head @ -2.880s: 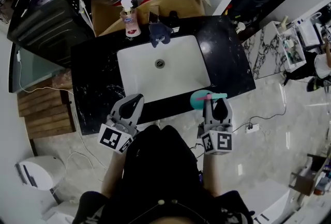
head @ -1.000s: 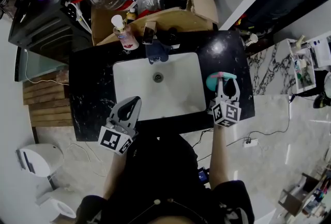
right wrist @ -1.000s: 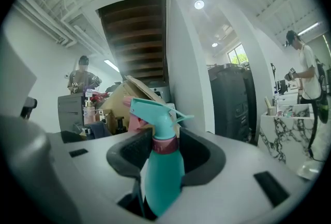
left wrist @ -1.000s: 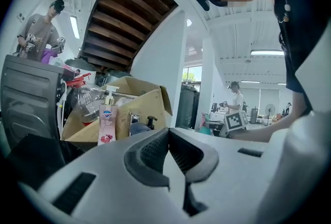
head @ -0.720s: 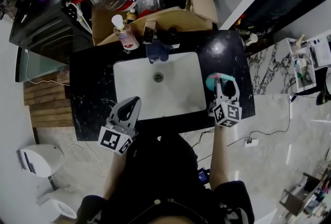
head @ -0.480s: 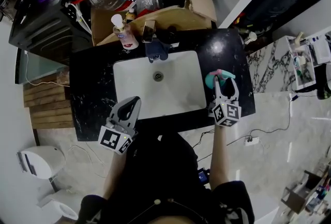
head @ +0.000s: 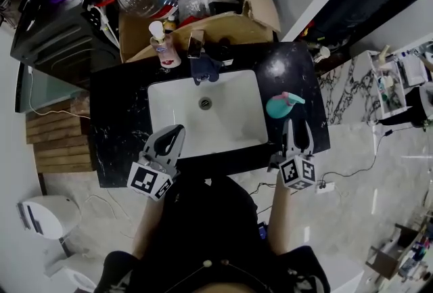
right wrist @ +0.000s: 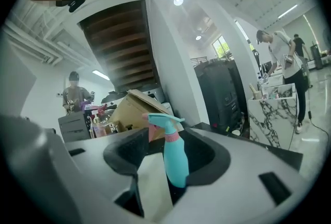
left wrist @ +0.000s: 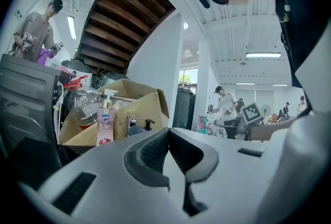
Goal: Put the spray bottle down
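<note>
The teal spray bottle (head: 279, 106) with a pink collar stands upright on the black counter (head: 122, 116), right of the white sink (head: 169, 102). My right gripper (head: 298, 125) sits just behind it at the counter's front edge. It is clear of the bottle; its jaws are closing and nothing is between them. In the right gripper view the bottle (right wrist: 175, 158) stands a little ahead, framed by the jaws. My left gripper (head: 174, 130) hovers over the sink's front rim. In the left gripper view that gripper (left wrist: 168, 132) is shut and empty.
A pink soap pump bottle (head: 162, 47) stands at the back left of the sink, with a faucet (head: 197, 43) and a blue cloth (head: 205, 68) beside it. Behind is an open cardboard box (head: 257, 7) with plastic bottles. People stand in the background.
The right gripper let go of the spray bottle and drew back toward the counter's front edge. The bottle stays standing on the counter. The left gripper has not moved.
</note>
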Demonstrator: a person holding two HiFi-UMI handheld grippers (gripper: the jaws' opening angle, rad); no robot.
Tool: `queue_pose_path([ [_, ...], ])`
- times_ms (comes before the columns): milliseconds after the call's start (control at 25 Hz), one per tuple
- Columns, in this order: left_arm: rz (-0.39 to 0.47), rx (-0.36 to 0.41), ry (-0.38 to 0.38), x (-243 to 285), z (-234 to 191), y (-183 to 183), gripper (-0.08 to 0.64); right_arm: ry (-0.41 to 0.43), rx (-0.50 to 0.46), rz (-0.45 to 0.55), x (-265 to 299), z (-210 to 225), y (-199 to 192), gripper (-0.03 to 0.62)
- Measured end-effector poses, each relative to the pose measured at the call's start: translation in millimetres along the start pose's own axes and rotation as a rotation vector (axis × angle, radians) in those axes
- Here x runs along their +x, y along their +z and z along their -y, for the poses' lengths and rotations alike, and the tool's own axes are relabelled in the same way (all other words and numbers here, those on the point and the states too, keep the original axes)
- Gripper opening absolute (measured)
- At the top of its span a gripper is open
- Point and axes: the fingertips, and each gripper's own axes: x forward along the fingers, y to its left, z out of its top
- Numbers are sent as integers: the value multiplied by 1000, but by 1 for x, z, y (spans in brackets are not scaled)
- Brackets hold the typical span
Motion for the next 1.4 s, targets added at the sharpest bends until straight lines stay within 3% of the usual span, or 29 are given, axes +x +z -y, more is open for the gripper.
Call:
queue_pose_path([
  [200, 42, 6, -7, 1, -5, 15, 3, 95, -95, 54, -32, -47, 28, 107],
  [320, 62, 5, -18, 3, -6, 22, 3, 181, -210, 58, -39, -82, 36, 73],
  [400, 70, 0, -26, 3, -5, 25, 3, 221, -273, 65, -42, -101, 36, 4],
  [600, 83, -10, -36, 2, -3, 29, 3, 282, -231, 61, -43, -126, 27, 3],
  [800, 99, -13, -22, -6, -6, 35, 3, 320, -288, 32, -45, -142, 17, 3],
  [1120, 114, -14, -3, -14, -10, 39, 3, 333, -290, 26, -43, -145, 18, 3],
  [1400, 109, -18, -14, -12, -9, 36, 3, 296, -270, 11, -45, -139, 15, 3],
])
